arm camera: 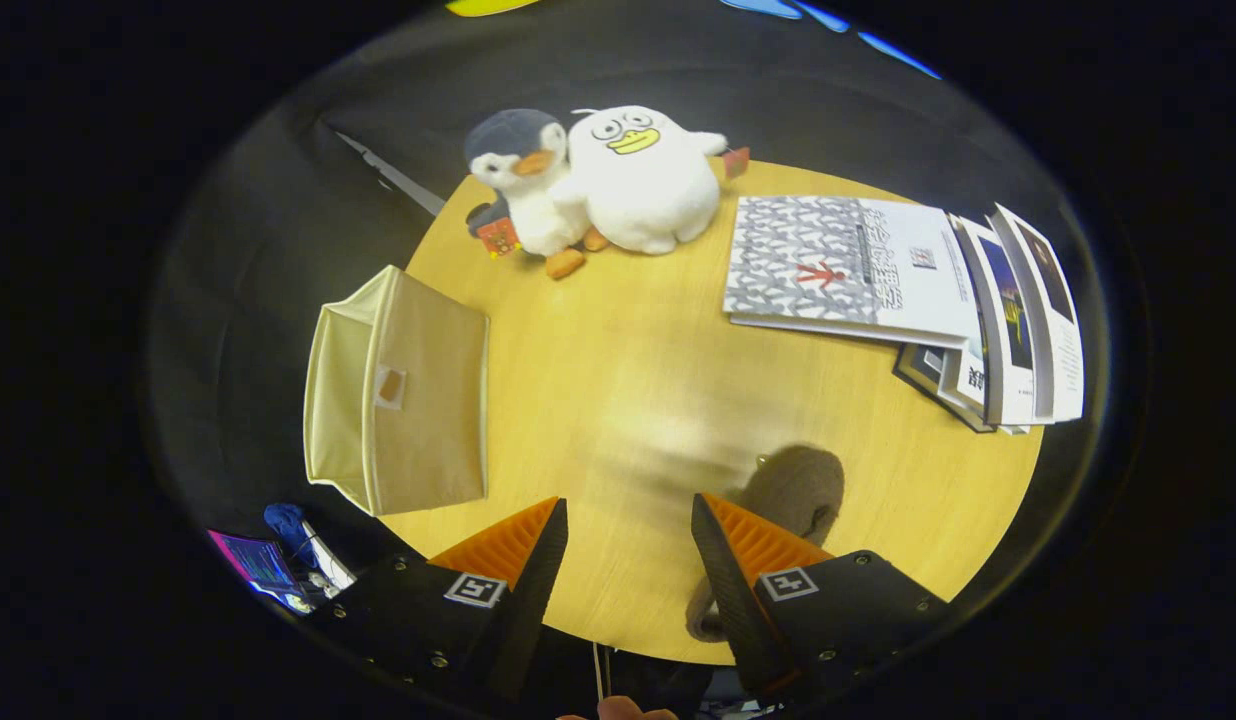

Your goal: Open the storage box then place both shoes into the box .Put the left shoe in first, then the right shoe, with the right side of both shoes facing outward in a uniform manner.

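The gripper (pixel 628 530) hangs above a round wooden table (pixel 628 400) with its jaws spread wide and nothing between them; bare tabletop shows in the gap. The storage box (pixel 398 400), a cream fabric one, stands at the left of the frame near the table's edge, well apart from the fingers, and its flap looks closed, so opening it seems not yet done. One brownish fuzzy shoe (pixel 793 500) lies at the lower right of the frame, just behind and partly hidden by the right finger; whether it is the left or the right shoe cannot be told. Nothing appears to be inside the box, so by this picture the task is at its very beginning: the box is to be opened, then both shoes set in. At the top of the frame sit two plush toys (pixel 598 180), and at the upper right a spread of magazines (pixel 898 290), both away from the work.
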The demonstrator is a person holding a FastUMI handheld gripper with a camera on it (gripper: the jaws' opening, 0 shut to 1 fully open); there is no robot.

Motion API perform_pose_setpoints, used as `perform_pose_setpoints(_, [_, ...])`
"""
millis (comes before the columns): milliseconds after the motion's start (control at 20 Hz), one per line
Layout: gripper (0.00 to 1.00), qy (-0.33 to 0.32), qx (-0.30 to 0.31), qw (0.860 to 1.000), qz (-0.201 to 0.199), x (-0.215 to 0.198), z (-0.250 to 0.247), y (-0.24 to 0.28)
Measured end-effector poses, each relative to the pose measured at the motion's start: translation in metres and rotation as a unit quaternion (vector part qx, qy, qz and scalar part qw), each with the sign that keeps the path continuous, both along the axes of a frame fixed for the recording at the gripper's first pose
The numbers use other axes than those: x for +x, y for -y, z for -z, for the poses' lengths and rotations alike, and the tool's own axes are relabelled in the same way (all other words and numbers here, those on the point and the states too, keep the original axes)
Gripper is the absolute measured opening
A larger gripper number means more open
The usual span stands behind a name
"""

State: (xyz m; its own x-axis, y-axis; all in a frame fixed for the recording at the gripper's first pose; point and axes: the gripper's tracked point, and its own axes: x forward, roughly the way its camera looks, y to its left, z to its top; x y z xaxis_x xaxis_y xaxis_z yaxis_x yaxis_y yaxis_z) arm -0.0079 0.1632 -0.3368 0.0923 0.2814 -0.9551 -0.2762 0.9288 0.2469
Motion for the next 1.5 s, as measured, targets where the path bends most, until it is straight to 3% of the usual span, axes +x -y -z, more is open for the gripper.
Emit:
perform_pose_setpoints(750, [0.77,-0.036,-0.008,0.994,0.099,-0.037,0.038,0.092])
perform_pose_setpoints(1300, [0.77,-0.089,-0.027,0.988,0.126,-0.064,0.088,0.127])
perform_pose_setpoints(1500, [0.77,-0.095,-0.039,0.988,0.116,-0.069,0.097,0.133])
